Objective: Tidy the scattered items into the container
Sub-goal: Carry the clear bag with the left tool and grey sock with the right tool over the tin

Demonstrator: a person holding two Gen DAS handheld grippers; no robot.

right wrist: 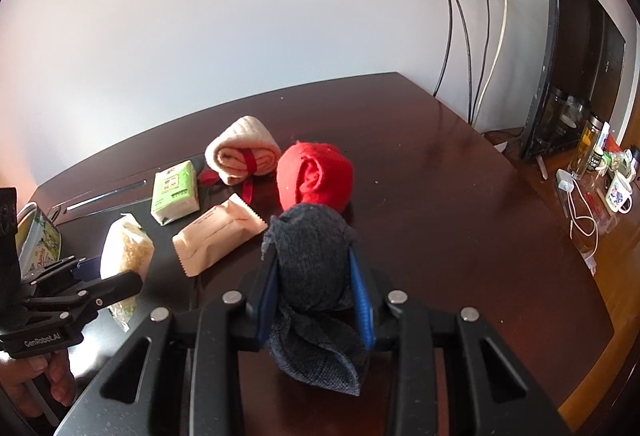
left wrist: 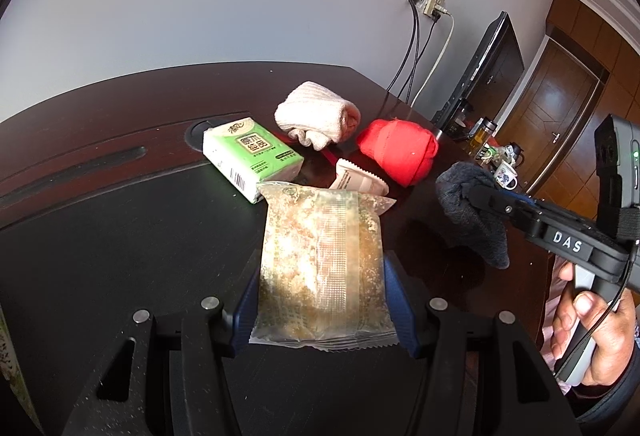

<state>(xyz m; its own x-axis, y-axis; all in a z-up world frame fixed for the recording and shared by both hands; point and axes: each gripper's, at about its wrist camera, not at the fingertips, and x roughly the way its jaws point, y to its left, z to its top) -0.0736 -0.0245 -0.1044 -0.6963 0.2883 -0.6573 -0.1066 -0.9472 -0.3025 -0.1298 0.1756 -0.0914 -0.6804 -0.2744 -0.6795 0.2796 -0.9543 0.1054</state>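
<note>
My left gripper is shut on a clear packet of pale crumbly snack, lifted off the dark table. My right gripper is shut on a dark grey sock; in the left wrist view the sock hangs from it at the right. On the table lie a green tissue pack, a cream rolled towel, a red cloth ball and a pink packet. A container with a green printed side shows at the far left edge.
A monitor and wall cables stand beyond the table's right corner. A lower wooden side table carries mugs, a bottle and a white charger cord. A person's hand grips the right handle.
</note>
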